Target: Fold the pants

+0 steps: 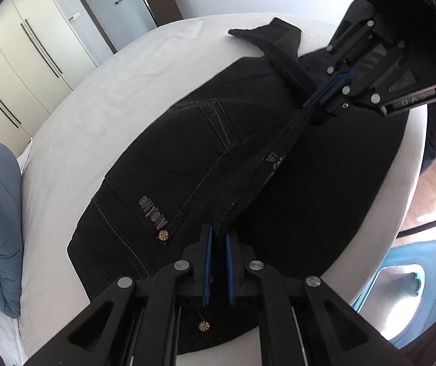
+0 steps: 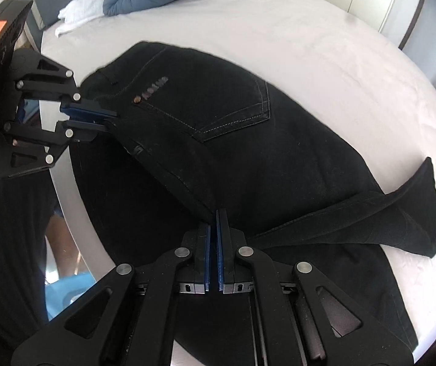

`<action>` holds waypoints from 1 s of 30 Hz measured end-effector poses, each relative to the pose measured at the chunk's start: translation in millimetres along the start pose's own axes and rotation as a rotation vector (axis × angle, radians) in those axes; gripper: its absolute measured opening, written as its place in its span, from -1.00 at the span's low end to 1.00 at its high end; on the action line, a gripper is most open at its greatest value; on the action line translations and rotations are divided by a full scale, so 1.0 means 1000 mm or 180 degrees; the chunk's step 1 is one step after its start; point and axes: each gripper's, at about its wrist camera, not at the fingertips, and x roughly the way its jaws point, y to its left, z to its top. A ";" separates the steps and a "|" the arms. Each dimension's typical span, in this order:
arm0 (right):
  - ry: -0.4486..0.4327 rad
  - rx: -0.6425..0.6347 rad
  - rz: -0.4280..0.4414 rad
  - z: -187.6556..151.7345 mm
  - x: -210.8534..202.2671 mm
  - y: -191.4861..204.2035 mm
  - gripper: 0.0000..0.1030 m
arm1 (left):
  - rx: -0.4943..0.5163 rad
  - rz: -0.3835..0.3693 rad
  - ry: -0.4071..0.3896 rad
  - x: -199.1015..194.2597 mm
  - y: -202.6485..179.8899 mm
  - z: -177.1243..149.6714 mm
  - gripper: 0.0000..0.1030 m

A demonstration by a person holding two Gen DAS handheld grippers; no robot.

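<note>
Gripping black pants [image 1: 187, 158], both grippers [image 1: 218, 238] [image 2: 217, 213], pocket lettering unreadable

White bed [image 1: 74, 116], cream wardrobe [image 1: 10, 61]

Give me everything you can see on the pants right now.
The pants are black denim with pale stitching, a back pocket, a grey logo and copper rivets. They lie on the white bed, partly folded: one layer is lifted over the rest, and a leg end sticks out to the side. The left gripper and right gripper each pinch the lifted edge.
</note>
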 end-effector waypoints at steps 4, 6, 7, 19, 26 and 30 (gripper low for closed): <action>0.0035 -0.0150 -0.0180 -0.012 0.002 0.033 -0.95 | 0.0091 0.0074 0.0076 0.004 -0.005 -0.008 -0.84; 0.0036 -0.0225 -0.0229 -0.014 0.003 0.051 -0.95 | 0.0053 0.0076 0.0083 0.003 -0.001 -0.012 -0.84; 0.0036 -0.0252 -0.0236 -0.017 0.003 0.051 -0.95 | 0.0036 0.0072 0.0084 0.002 0.004 -0.015 -0.84; 0.0084 -0.0578 -0.0389 -0.025 0.005 0.088 -0.95 | 0.0068 0.0082 0.0073 0.005 0.000 -0.026 -0.84; 0.0105 -0.0574 -0.0427 -0.033 0.000 0.084 -0.95 | 0.0051 0.0048 0.0077 0.009 0.002 -0.035 -0.84; 0.0107 -0.0602 -0.0460 -0.035 0.006 0.093 -0.95 | 0.0035 0.0028 0.0079 0.005 0.001 -0.041 -0.84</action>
